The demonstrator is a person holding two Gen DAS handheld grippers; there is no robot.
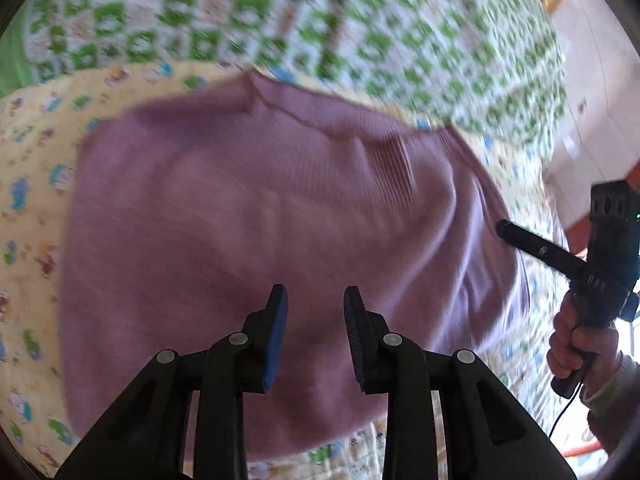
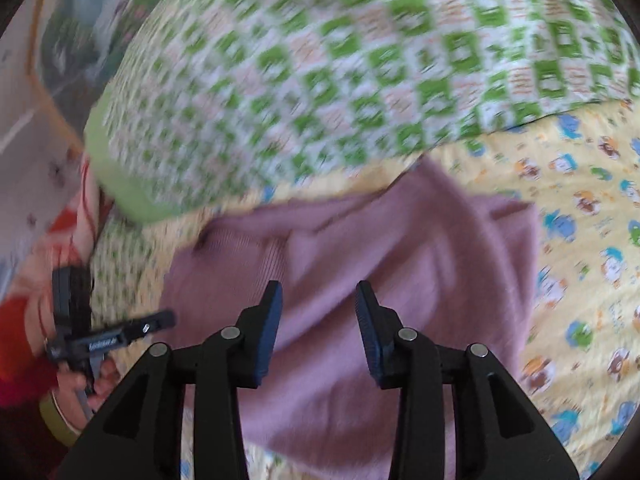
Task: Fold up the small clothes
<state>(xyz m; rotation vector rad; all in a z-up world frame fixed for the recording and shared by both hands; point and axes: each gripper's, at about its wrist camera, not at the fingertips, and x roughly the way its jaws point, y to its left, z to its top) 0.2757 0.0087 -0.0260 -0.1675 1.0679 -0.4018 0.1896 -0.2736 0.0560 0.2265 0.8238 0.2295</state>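
A mauve knit garment [image 1: 248, 216] lies folded and spread on a yellow cartoon-print sheet [image 1: 32, 184]. It also shows in the right wrist view [image 2: 400, 264]. My left gripper [image 1: 315, 300] is open and empty, hovering over the garment's near edge. My right gripper [image 2: 319, 296] is open and empty above the garment's middle. The right gripper also shows at the garment's right edge in the left wrist view [image 1: 505, 227]. The left gripper shows at the far left of the right wrist view [image 2: 168, 318].
A green-and-white checked quilt [image 1: 360, 28] is bunched behind the garment, also in the right wrist view [image 2: 320, 60]. The yellow sheet [image 2: 580, 240] extends to the right. White furniture [image 1: 592, 92] stands beyond the bed's right side.
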